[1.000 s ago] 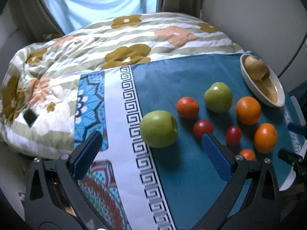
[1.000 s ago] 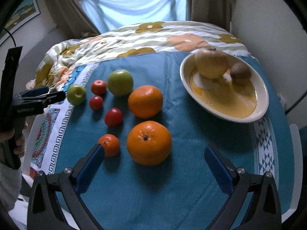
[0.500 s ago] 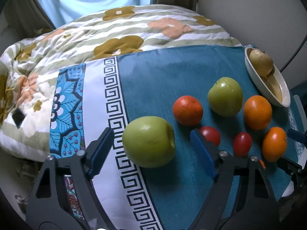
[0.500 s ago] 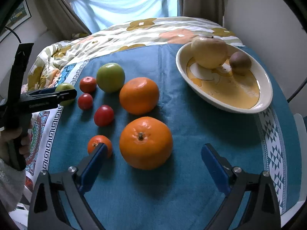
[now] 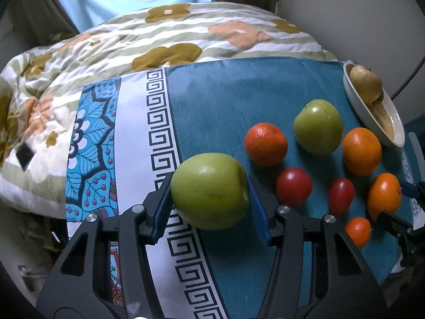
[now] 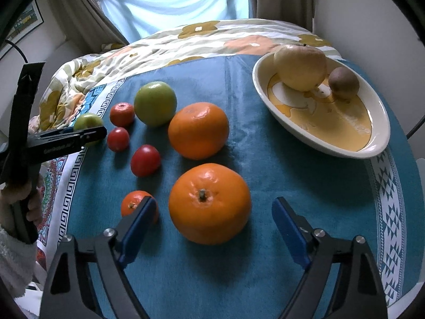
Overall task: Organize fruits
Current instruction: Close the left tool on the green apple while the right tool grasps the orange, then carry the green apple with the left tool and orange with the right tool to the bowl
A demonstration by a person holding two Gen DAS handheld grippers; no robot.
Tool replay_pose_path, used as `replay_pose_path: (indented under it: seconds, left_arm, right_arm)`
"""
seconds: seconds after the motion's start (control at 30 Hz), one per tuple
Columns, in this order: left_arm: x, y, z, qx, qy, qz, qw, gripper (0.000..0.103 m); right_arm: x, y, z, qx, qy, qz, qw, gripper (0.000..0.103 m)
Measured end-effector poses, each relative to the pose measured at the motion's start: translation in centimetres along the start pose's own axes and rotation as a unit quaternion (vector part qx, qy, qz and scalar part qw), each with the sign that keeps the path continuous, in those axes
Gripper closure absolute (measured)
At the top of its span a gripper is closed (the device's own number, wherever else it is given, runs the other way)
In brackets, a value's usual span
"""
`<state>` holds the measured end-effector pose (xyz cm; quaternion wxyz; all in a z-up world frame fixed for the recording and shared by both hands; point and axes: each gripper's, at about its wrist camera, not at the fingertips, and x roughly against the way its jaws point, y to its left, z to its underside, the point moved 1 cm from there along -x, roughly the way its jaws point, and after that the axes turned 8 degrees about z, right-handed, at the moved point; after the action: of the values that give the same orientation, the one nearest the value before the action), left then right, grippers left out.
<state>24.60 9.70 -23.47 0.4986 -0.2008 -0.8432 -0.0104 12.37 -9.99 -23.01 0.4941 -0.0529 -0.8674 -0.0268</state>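
The near green apple (image 5: 209,190) lies at the left edge of the teal cloth (image 5: 239,93), partly on its white Greek-key border, and sits between the blue pads of the left tongs (image 5: 209,202). Those jaws are closing, and both pads look to be against the apple's sides, at its 9 and 3 o'clock. From the right wrist view the same apple shows small at 9 o'clock, half hidden behind the left tongs.

The large orange with a stem (image 6: 209,203) rests on the cloth between the fingers of the right tongs (image 6: 215,226), whose jaws are closing but stand clear of it on both sides. A small mandarin (image 6: 136,206) sits just beside the left pad, at the orange's 9 o'clock.

At the orange's 12 o'clock lies a second large orange (image 6: 198,130). At 10 to 11 o'clock are two red tomatoes (image 6: 145,160), a small reddish mandarin (image 6: 122,113) and a second green apple (image 6: 155,103).

At 1 o'clock stands a cream oval ceramic dish with a yellow centre (image 6: 372,150), holding a pale yellow pear-like fruit (image 6: 300,67) touching a brown kiwi (image 6: 344,82).

Beyond the cloth lies a floral striped quilt (image 5: 172,34). A hand (image 6: 18,199) in a white fuzzy sleeve grips the left tongs' handle at 8 o'clock.
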Motion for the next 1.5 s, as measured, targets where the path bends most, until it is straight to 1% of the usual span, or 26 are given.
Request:
replay_pose_path:
  seconds: [0.07,0.13,0.33,0.37,0.4,0.43,0.57,0.77,1.03,1.17,1.33,1.5]
  left_arm:
    - [0.2,0.0,0.3,0.0,0.0,-0.005,1.0,0.046]
    - [0.4,0.1,0.6,0.001,0.001,-0.009,1.0,0.046]
    - [0.9,0.1,1.3,0.005,0.004,-0.018,0.9998,0.046]
    - [1.0,0.0,1.5,0.005,0.005,-0.019,0.9998,0.046]
    - [1.0,0.0,1.7,0.006,0.005,-0.019,0.9998,0.046]
    - [1.1,-0.1,1.8,0.007,0.006,-0.02,0.9998,0.046]
    - [1.8,-0.4,2.2,0.011,0.004,-0.021,0.9997,0.046]
    - [3.9,-1.3,2.9,0.018,-0.008,-0.023,0.9995,0.046]
    - [8.1,-3.1,3.0,0.026,-0.03,-0.026,0.9989,0.046]
    - [10.5,-5.1,2.4,0.032,-0.045,-0.037,0.9978,0.046]
    - [12.6,-8.0,1.2,0.041,-0.068,-0.05,0.9956,0.046]
    - [13.1,-11.7,-0.3,0.045,-0.083,-0.056,0.994,0.046]
  right_arm:
    - [-0.1,0.1,0.0,0.003,0.0,0.0,1.0,0.018]
    - [-0.3,0.1,-0.1,0.005,0.002,-0.002,1.0,0.025]
    - [-0.6,0.1,-0.1,0.013,0.001,-0.01,1.0,0.027]
    - [-0.6,0.2,-0.1,0.016,0.001,-0.011,1.0,0.03]
    - [-0.7,0.3,-0.1,0.02,0.002,-0.013,1.0,0.042]
    - [-0.8,0.4,-0.1,0.025,0.004,-0.01,1.0,0.044]
    - [-0.5,0.5,-0.1,0.031,-0.001,-0.013,0.999,0.045]
    - [0.9,0.7,-0.5,0.042,-0.013,-0.017,0.999,0.045]
    - [4.5,-0.4,-1.8,0.041,-0.028,-0.038,0.998,0.045]
    - [6.6,-1.8,-2.9,0.045,-0.039,-0.045,0.997,0.045]
    - [8.8,-4.5,-4.3,0.068,-0.056,-0.05,0.995,0.045]
    - [10.2,-8.2,-5.4,0.085,-0.065,-0.052,0.993,0.045]
